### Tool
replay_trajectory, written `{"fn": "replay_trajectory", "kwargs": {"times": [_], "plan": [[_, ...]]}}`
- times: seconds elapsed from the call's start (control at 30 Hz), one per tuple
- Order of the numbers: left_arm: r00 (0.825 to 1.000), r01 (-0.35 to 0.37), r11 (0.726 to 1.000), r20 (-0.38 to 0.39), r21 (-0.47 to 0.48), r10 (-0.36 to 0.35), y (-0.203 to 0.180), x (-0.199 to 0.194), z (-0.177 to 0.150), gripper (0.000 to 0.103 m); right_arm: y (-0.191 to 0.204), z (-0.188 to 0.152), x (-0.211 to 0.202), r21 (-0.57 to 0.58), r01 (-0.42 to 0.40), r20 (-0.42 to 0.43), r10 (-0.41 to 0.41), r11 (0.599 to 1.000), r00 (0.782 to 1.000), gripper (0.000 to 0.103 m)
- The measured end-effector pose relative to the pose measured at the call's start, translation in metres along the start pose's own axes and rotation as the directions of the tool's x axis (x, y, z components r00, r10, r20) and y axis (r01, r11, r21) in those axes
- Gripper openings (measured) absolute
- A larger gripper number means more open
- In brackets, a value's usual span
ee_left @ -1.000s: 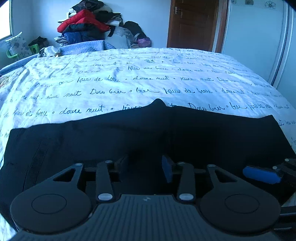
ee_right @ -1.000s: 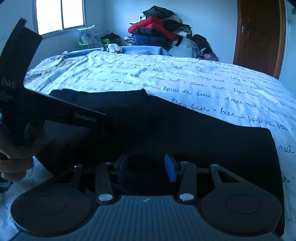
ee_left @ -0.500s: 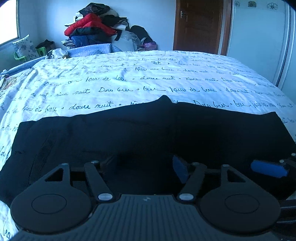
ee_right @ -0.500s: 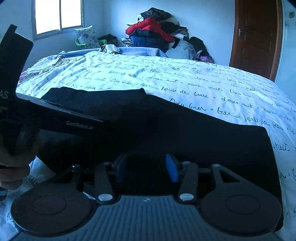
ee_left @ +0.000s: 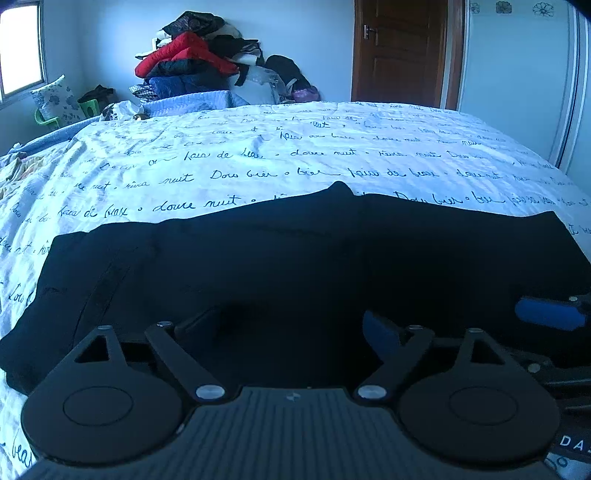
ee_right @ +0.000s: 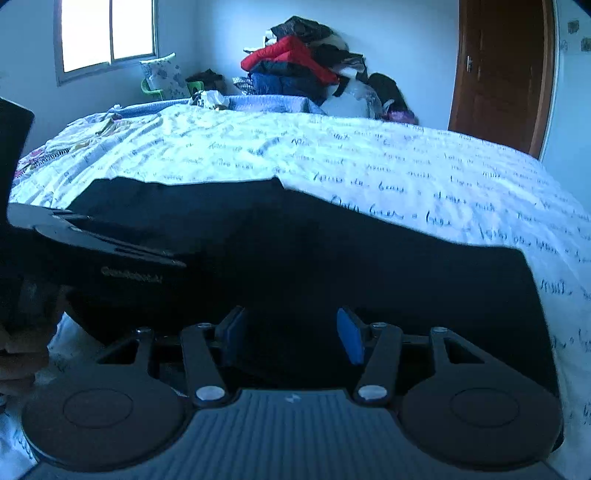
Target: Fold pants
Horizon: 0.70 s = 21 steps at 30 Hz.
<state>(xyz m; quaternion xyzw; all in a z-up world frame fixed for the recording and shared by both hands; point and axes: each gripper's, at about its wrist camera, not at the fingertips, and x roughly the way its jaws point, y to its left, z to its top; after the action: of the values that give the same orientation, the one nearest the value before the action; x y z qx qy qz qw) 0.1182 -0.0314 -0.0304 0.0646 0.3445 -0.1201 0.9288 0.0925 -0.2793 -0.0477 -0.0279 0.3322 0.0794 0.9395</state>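
Observation:
The black pants point(ee_left: 295, 258) lie flat across the near side of the bed, folded lengthwise, with a small peak on their far edge. My left gripper point(ee_left: 290, 328) hovers over their near edge; its jaws are opening wide, and the pads do not press on the dark cloth under the gap. My right gripper point(ee_right: 291, 332) sits further right over the same edge, jaws also opening, blue pads apart and off the cloth. The right gripper's blue pad point(ee_left: 550, 314) shows in the left wrist view. The left gripper's body point(ee_right: 110, 254) and a hand point(ee_right: 22, 350) show in the right wrist view.
The white bedsheet point(ee_left: 258, 155) with black handwriting stretches beyond the pants. A pile of clothes point(ee_left: 199, 62) is heaped at the far wall. A brown door point(ee_left: 402, 51) stands at the back right, a window point(ee_right: 107, 33) at the back left.
The left gripper's jaws have spread much wider and the right gripper's a little wider. The pants stay flat on the bed. Both hands have barely moved.

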Motion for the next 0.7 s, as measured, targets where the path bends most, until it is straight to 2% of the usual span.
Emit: {"fn": "replay_trajectory", "kwargs": {"times": [0.13,0.4,0.47,0.7], "plan": [[1.0,-0.011,1.0,0.012,0.005,0.011,-0.0011,-0.0014,-0.0051,0.09,0.0016,-0.0027,0.0013,-0.009,0.008,0.003,-0.007,1.0,1.0,0.061],[0.999,-0.033,0.999,0.018,-0.01,0.033,-0.0003,0.0006,-0.0088,0.099,0.0009,-0.0052,0.0029,-0.005,0.007,0.009,-0.007,1.0,1.0,0.063],[0.999,-0.036,0.999,0.019,-0.01,0.036,-0.0001,0.0004,-0.0096,0.1,0.0012,-0.005,0.0031,-0.004,0.009,0.009,-0.009,1.0,1.0,0.066],[0.999,-0.029,0.999,0.014,-0.014,0.029,0.0018,-0.0027,-0.0099,0.1,0.0013,-0.0045,-0.004,0.002,0.014,0.026,-0.014,1.0,1.0,0.067]]}}
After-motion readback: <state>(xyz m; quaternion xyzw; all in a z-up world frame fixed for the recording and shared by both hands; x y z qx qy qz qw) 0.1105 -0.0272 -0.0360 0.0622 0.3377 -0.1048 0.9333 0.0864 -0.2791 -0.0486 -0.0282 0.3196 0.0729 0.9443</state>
